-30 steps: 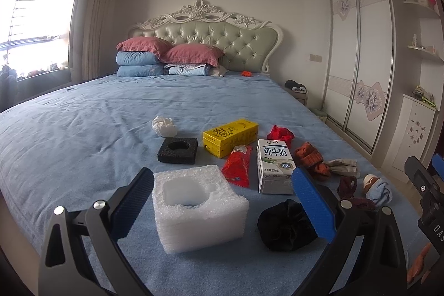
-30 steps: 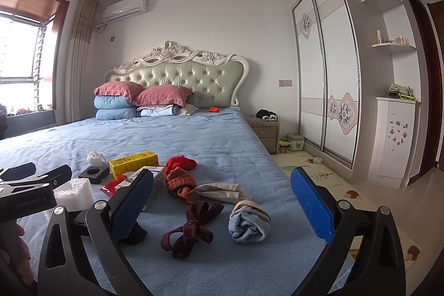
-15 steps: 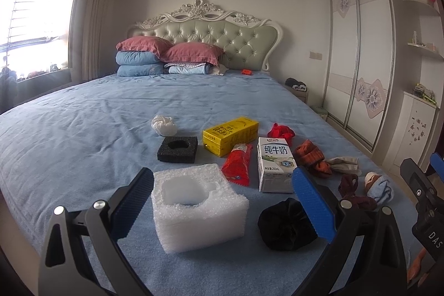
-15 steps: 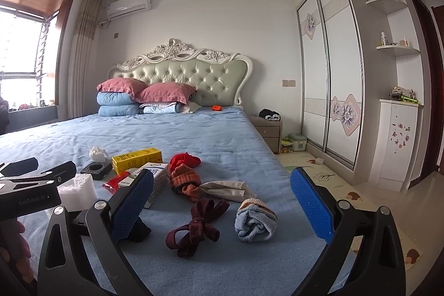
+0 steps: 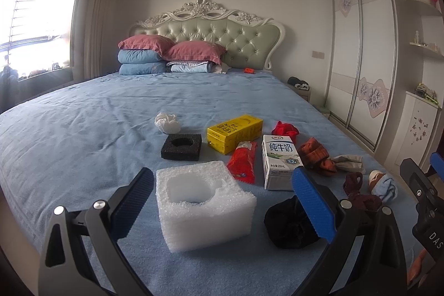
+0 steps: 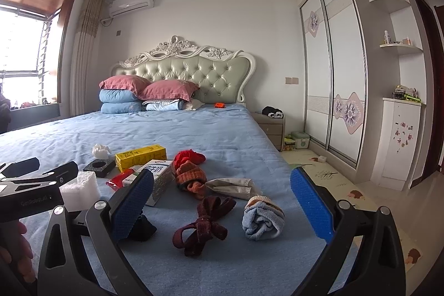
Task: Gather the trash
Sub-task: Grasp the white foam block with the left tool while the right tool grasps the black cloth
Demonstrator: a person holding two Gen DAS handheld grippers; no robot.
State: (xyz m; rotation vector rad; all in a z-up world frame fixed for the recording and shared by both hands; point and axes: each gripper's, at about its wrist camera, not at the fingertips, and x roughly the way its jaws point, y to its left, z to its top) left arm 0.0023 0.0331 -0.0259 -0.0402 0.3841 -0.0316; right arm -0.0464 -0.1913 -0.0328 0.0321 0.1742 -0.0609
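Observation:
Trash lies on the blue bed [image 5: 83, 129]: a white foam block [image 5: 204, 203], a black foam piece [image 5: 181, 146], a crumpled tissue [image 5: 167, 122], a yellow carton [image 5: 235, 133], a red wrapper [image 5: 242, 161] and a white milk carton [image 5: 280, 161]. My left gripper [image 5: 222, 199] is open, hanging just short of the white foam block. My right gripper [image 6: 222, 199] is open above a dark red sock knot [image 6: 204, 222] and a blue rolled sock [image 6: 262, 217], holding nothing. The milk carton [image 6: 158, 181] is partly hidden behind its left finger.
Socks and cloths mix with the trash: a black bundle [image 5: 291, 224], orange socks [image 6: 191, 178], a red cloth [image 6: 190, 157], a grey cloth [image 6: 233, 185]. Pillows [image 5: 166, 57] lie at the headboard. A wardrobe [image 6: 333, 68] and a nightstand [image 6: 273, 126] stand to the right.
The right wrist view has tilted slightly, so the bed items sit a bit lower and closer. The left gripper has barely moved. Both grippers stay open.

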